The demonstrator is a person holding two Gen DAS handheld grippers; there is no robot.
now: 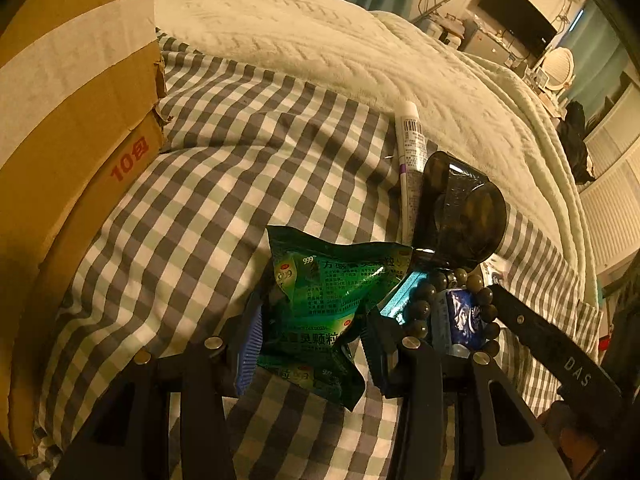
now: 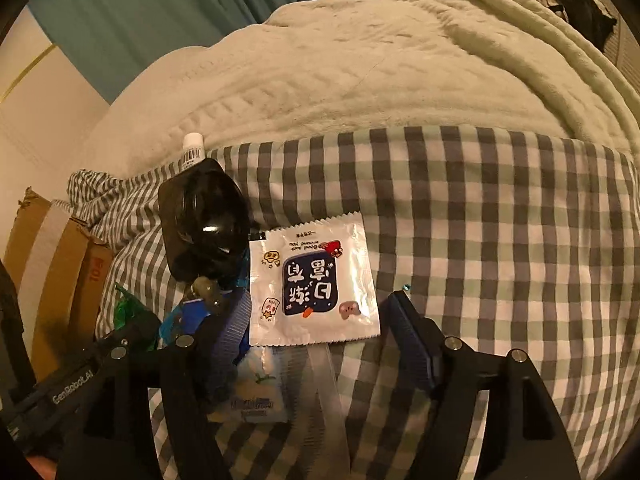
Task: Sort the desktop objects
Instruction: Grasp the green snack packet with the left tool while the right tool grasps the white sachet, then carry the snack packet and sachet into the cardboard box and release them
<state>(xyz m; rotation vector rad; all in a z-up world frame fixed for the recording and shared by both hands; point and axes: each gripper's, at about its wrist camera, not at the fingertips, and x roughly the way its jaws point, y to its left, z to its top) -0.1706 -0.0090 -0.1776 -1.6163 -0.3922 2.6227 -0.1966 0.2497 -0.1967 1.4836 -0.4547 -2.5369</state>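
Note:
In the left wrist view my left gripper (image 1: 310, 340) stands open around a crumpled green medicine packet (image 1: 320, 312) on the checked sheet; the blue pads flank it with gaps. Right of it lie a bead bracelet (image 1: 452, 304), a blue packet (image 1: 460, 320), a dark folded case (image 1: 460, 208) and a white tube (image 1: 410, 148). In the right wrist view my right gripper (image 2: 320, 340) is open around a white cartoon sachet (image 2: 314, 284) lying flat. A clear ruler (image 2: 328, 392) and a pale small packet (image 2: 260, 392) lie below it. The dark case (image 2: 204, 220) and tube (image 2: 192, 152) sit to the left.
A cardboard box (image 1: 72, 140) stands at the left edge of the bed; it also shows in the right wrist view (image 2: 52, 272). A cream blanket (image 1: 320, 48) covers the far bed. The checked sheet (image 2: 500, 240) stretches to the right. A TV (image 1: 516, 16) and shelves are far off.

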